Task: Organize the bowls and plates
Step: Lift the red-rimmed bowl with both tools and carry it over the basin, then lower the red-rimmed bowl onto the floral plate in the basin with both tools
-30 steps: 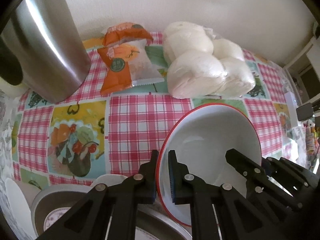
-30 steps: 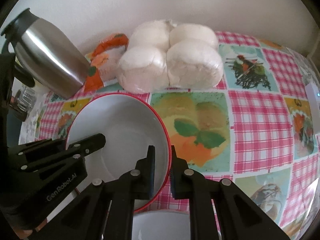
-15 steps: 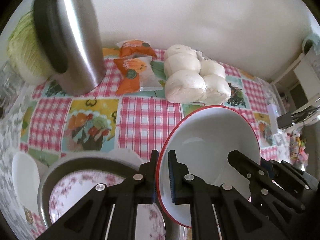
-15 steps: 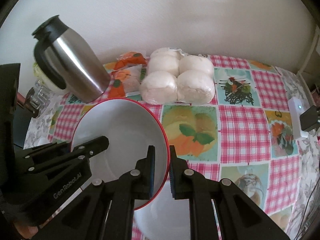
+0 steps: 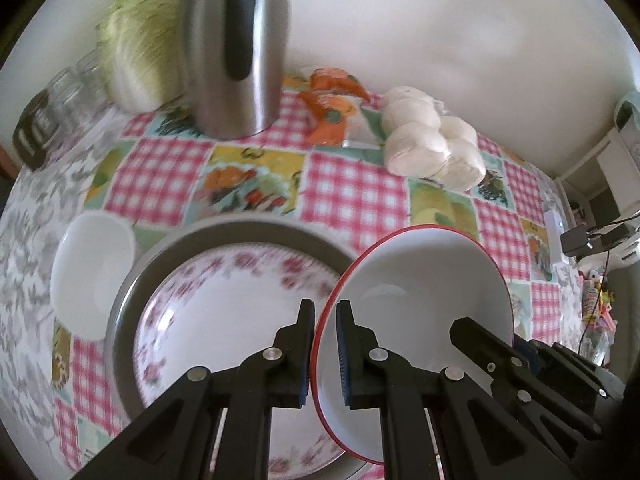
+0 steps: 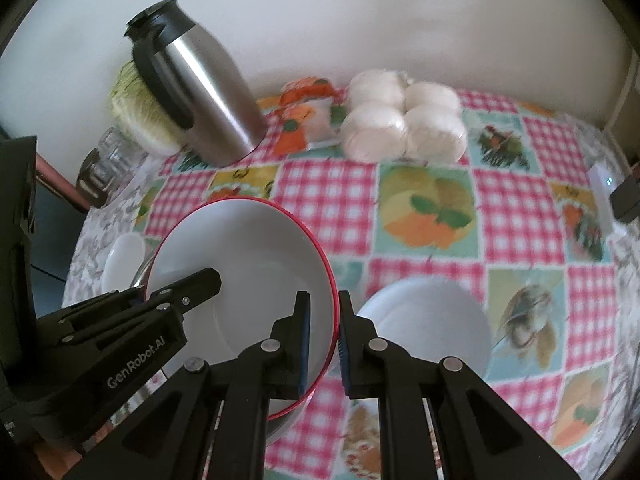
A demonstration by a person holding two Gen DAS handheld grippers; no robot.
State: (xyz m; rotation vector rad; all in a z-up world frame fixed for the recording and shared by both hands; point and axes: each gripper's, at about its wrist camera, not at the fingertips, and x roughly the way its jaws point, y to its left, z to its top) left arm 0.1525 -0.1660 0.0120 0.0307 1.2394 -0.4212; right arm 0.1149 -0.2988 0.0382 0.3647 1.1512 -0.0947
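Both grippers hold one white bowl with a red rim [image 5: 420, 292], which also shows in the right wrist view [image 6: 244, 264]. My left gripper [image 5: 325, 344] is shut on its left rim, my right gripper [image 6: 323, 340] on its right rim. The bowl hangs in the air above the table. Below it at the left a floral plate [image 5: 224, 312] lies in a grey metal dish [image 5: 132, 292]. A small white bowl [image 5: 92, 268] sits left of the dish. Another white plate [image 6: 432, 320] sits at the right in the right wrist view.
A steel thermos jug [image 5: 236, 48] stands at the back, with a cabbage [image 5: 140, 56] and glass jars [image 5: 60, 108] to its left. Orange snack packets [image 5: 332, 108] and a bag of white buns [image 5: 428, 140] lie by the wall. A chequered cloth [image 5: 352, 192] covers the table.
Both grippers have lifted the red-rimmed bowl higher and drawn back from the wall. More of the table, the floral plate and the white plate have come into view.
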